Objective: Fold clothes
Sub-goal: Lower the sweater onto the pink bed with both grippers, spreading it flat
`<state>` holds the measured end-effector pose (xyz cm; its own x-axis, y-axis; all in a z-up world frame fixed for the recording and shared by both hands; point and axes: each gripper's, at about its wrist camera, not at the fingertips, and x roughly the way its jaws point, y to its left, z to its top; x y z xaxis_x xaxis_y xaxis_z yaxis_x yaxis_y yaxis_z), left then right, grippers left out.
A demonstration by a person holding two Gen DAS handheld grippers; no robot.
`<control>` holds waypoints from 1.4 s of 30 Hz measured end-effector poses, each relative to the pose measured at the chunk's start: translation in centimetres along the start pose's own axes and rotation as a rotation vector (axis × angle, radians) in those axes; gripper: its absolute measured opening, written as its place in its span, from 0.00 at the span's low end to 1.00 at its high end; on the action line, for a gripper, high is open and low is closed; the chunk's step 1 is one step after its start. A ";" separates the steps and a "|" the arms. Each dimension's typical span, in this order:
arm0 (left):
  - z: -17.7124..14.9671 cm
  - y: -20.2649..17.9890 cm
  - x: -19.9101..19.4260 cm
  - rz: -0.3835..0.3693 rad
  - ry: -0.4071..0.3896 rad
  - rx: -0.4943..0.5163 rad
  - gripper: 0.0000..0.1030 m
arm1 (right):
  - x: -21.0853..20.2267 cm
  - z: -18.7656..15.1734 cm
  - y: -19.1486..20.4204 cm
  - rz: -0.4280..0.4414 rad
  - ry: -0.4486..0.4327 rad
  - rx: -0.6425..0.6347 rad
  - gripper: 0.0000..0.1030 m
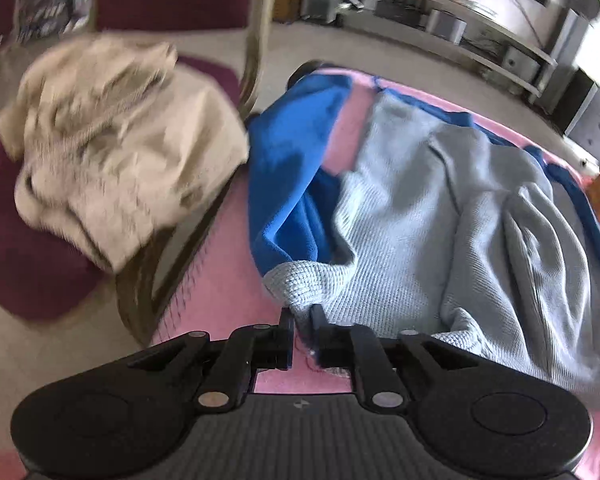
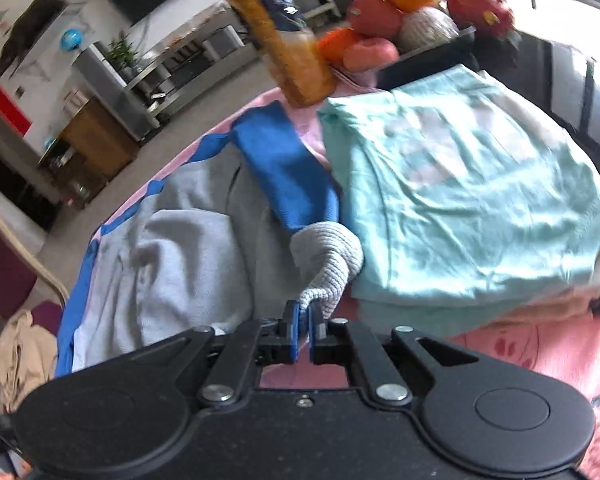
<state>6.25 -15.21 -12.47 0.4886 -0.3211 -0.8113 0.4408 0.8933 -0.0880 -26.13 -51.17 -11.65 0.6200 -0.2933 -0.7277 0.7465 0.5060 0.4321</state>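
Grey-and-blue sweater lies rumpled, seemingly inside out, on pink cloth.

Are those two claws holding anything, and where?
Right claw pinches the sweater's grey cuff. Left claw has hem between open jaws.

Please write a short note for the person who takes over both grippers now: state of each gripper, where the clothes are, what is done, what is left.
Left gripper: jaws slightly apart, grey cuff of the blue and grey sweatshirt between them.
Right gripper: shut on the other grey cuff.
The sweatshirt lies on the pink cover.
Done: mint T-shirt folded, on a stack at the right.
Left: finish folding the sweatshirt; beige garment waits on the chair.
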 end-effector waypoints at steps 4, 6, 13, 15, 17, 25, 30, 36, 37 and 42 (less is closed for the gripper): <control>-1.2 -0.8 -1.2 0.026 0.000 0.080 0.42 | -0.2 0.1 0.6 0.019 0.032 -0.047 0.15; -2.0 -0.4 -1.7 0.008 0.014 0.083 0.43 | -0.2 0.0 0.2 0.030 0.065 -0.041 0.29; -3.8 1.4 -2.6 -0.099 0.061 -0.050 0.48 | -1.6 1.0 -1.3 0.104 0.104 0.026 0.49; -3.4 1.1 -2.4 -0.119 0.075 -0.067 0.50 | -1.8 1.7 -1.3 0.108 0.094 0.028 0.51; -2.9 0.9 -2.2 -0.138 0.078 -0.087 0.55 | -1.9 2.5 -1.3 0.114 0.080 0.030 0.57; -2.7 3.8 -0.9 -0.167 0.077 -0.321 0.62 | 1.2 1.7 -2.8 0.178 0.089 0.118 0.63; -2.1 3.1 1.6 -0.147 0.146 -0.342 0.61 | 2.2 1.7 -3.1 0.208 0.119 0.177 0.63; -1.1 0.7 4.0 -0.085 0.144 -0.250 0.42 | 3.5 1.3 -3.9 0.204 0.163 0.271 0.63; -0.9 0.5 4.3 -0.072 0.143 -0.244 0.41 | 3.7 1.2 -4.0 0.192 0.167 0.284 0.63; -0.6 -0.4 5.2 -0.046 0.121 -0.201 0.07 | 5.1 1.1 -3.4 0.126 0.168 0.273 0.11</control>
<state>8.13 -17.05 -17.02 0.3724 -0.3331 -0.8662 0.2960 0.9272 -0.2293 -25.29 -55.26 -16.26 0.6799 -0.0929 -0.7274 0.7178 0.2872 0.6342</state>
